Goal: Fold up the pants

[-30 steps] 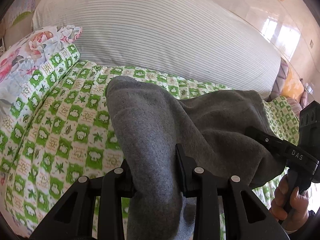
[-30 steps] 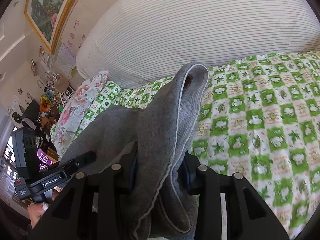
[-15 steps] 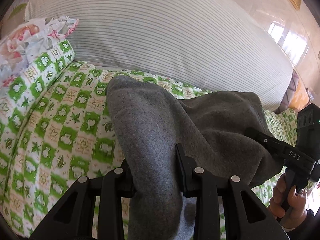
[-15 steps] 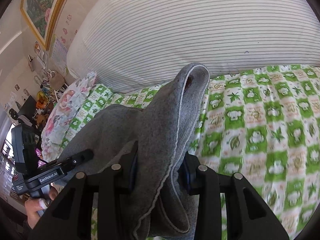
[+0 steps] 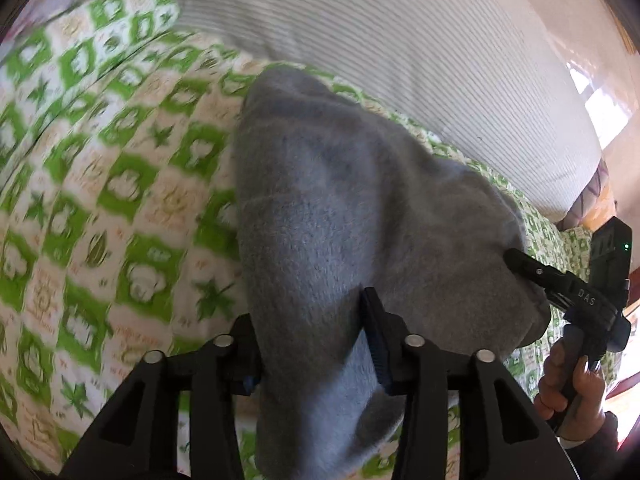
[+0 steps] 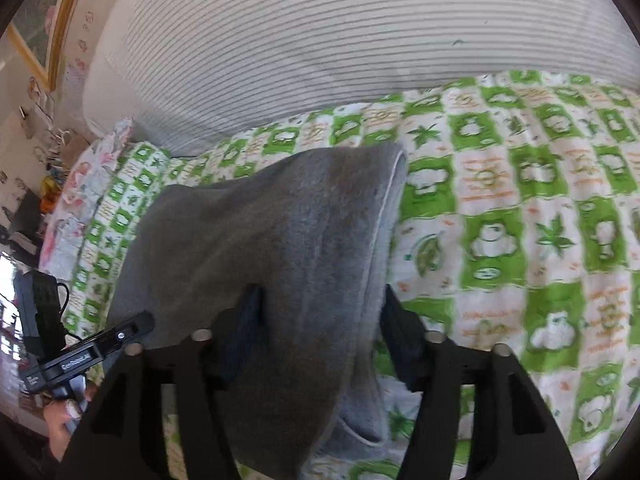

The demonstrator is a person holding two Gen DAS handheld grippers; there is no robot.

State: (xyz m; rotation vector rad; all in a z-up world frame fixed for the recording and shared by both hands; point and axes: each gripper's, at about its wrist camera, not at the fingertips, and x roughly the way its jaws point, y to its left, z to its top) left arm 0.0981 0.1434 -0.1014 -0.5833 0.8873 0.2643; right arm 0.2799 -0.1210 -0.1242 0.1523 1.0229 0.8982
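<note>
Grey pants (image 5: 320, 208) are found draped between the jaws of both grippers, doubled over and lowered onto the green-checked bed cover (image 5: 100, 200). At the left gripper (image 5: 310, 340) the jaws have just been opening; the fabric lies between them, but whether the pads have quite left it cannot be told. At the right gripper (image 6: 320, 332) the jaws have likewise just been opening, and a gap is seen at the right pad, so the cloth is judged released or nearly so. A fold is judged laid down; smoothing and any further fold are judged outstanding. In the left wrist view, the person's hand (image 5: 572, 384) on the right gripper's handle is shown beside the fabric's rounded fold. In the right wrist view alone, the pale stitched hem (image 6: 394, 200) is shown. Beyond the pants, a striped pillow (image 6: 320, 40) is seen lying across the bed.
</note>
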